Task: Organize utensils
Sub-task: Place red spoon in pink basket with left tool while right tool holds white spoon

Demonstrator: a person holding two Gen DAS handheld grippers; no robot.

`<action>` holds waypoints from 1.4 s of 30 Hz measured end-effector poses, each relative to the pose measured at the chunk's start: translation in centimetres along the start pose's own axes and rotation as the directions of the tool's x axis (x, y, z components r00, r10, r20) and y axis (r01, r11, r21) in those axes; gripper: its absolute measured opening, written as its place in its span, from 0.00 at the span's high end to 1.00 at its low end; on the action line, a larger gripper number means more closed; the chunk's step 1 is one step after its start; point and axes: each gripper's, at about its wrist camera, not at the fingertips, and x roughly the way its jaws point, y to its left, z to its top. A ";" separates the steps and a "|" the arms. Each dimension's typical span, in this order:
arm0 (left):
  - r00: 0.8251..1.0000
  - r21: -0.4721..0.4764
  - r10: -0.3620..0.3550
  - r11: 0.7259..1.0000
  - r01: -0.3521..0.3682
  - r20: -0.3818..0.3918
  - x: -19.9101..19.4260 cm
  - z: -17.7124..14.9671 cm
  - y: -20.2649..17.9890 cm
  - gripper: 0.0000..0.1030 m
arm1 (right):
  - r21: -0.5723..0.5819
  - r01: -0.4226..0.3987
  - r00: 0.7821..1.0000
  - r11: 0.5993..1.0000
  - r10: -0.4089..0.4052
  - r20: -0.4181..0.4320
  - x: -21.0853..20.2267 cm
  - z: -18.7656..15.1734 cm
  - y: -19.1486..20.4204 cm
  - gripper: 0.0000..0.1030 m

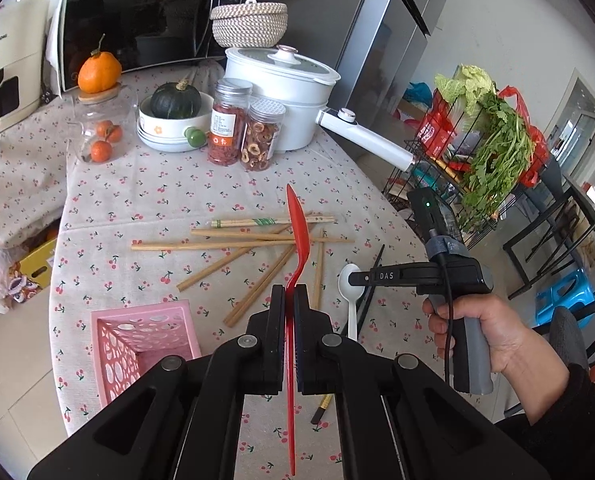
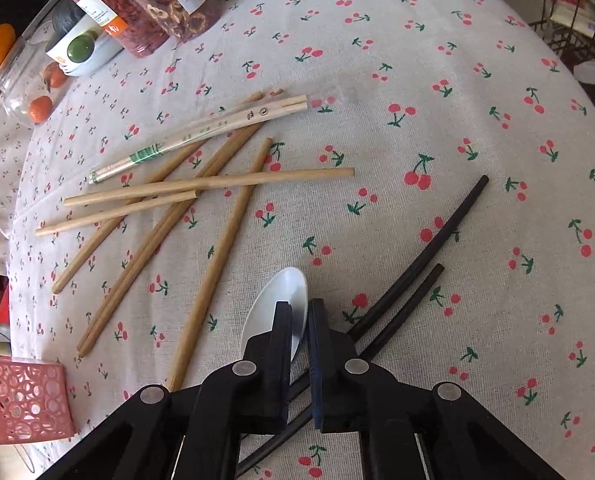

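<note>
My left gripper (image 1: 290, 292) is shut on a red plastic spoon (image 1: 298, 224), held edge-on above the table with its bowl pointing away. A pink perforated basket (image 1: 137, 344) stands just left of it, and shows in the right wrist view (image 2: 21, 404) too. My right gripper (image 2: 299, 308) hovers over a white plastic spoon (image 2: 285, 292) lying on the cloth; its jaws stand narrowly apart around the bowl. Several wooden chopsticks (image 2: 201, 184) lie scattered to the left, one pair in a wrapper (image 2: 201, 132). Two black chopsticks (image 2: 421, 256) lie to the right.
A cherry-print tablecloth (image 2: 457, 80) covers the table. At the back stand two jars of dried fruit (image 1: 241, 132), a bowl with a green squash (image 1: 177, 116), a white pot (image 1: 285, 92), a glass jar with oranges (image 1: 101, 132) and a microwave (image 1: 145, 20). A wire rack with greens (image 1: 485, 148) is off the right edge.
</note>
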 end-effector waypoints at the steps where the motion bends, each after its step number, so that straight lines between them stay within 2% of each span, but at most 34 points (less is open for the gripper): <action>1: 1.000 -0.008 0.001 1.000 -0.001 0.022 -0.5 0.1 0.1 0.97 | 0.005 -0.006 1.000 1.000 0.006 0.001 -0.2 -0.1 0.0 0.97; 5: 0.990 -0.023 0.014 1.000 -0.011 0.138 -3.5 0.8 0.7 0.97 | -0.028 0.005 0.998 1.000 -0.003 0.061 -2.5 -0.7 0.8 0.97; 12: 0.949 -0.089 0.063 0.995 -0.037 0.308 -8.3 2.1 3.2 0.97 | -0.076 -0.055 0.974 0.996 0.070 0.218 -8.3 -2.4 3.1 0.97; 15: 0.917 -0.127 0.101 0.990 -0.056 0.387 -10.5 2.6 4.7 0.97 | -0.090 -0.073 0.956 0.993 0.095 0.278 -10.4 -3.5 4.0 0.97; 18: 0.877 -0.141 0.153 0.985 -0.099 0.456 -11.9 2.8 5.6 0.97 | -0.106 -0.109 0.932 0.988 0.139 0.334 -12.1 -4.3 5.4 0.97; 21: 0.843 -0.129 0.182 0.982 -0.135 0.506 -11.7 2.5 6.2 0.97 | -0.127 -0.129 0.910 0.983 0.169 0.379 -13.2 -4.8 6.8 0.97; 23: 0.830 -0.106 0.181 0.983 -0.147 0.528 -10.8 2.1 6.3 0.97 | -0.141 -0.125 0.899 0.982 0.173 0.403 -13.6 -5.0 7.5 0.97; 25: 0.830 -0.074 0.177 0.984 -0.163 0.528 -9.5 1.9 6.3 0.97 | -0.159 -0.112 0.891 0.981 0.170 0.421 -13.8 -5.1 8.1 0.97; 28: 0.856 -0.064 0.170 0.985 -0.159 0.488 -7.2 1.8 6.5 0.97 | -0.170 -0.098 0.887 0.981 0.163 0.431 -13.6 -5.1 8.5 0.97; 29: 0.858 -0.063 0.173 0.985 -0.163 0.483 -6.6 1.7 6.6 0.97 | -0.171 -0.098 0.888 0.980 0.164 0.431 -13.6 -5.2 8.5 0.97; 32: 0.854 -0.046 0.190 0.980 -0.192 0.485 -5.2 1.1 6.5 0.97 | -0.179 -0.088 0.888 0.980 0.159 0.432 -13.6 -5.3 8.7 0.97; 35: 0.837 -0.027 0.218 0.971 -0.237 0.502 -4.3 0.3 6.2 0.97 | -0.189 -0.080 0.887 0.979 0.156 0.434 -13.5 -5.3 8.8 0.97; 40: 0.866 0.019 0.229 0.964 -0.264 0.444 -2.3 -1.1 5.8 0.97 | -0.186 -0.084 0.890 0.979 0.157 0.428 -13.2 -5.5 8.6 0.97; 42: 0.892 0.041 0.218 0.966 -0.255 0.397 -1.6 -1.4 5.6 0.95 | -0.194 -0.081 0.889 0.978 0.159 0.429 -13.2 -5.6 8.8 0.97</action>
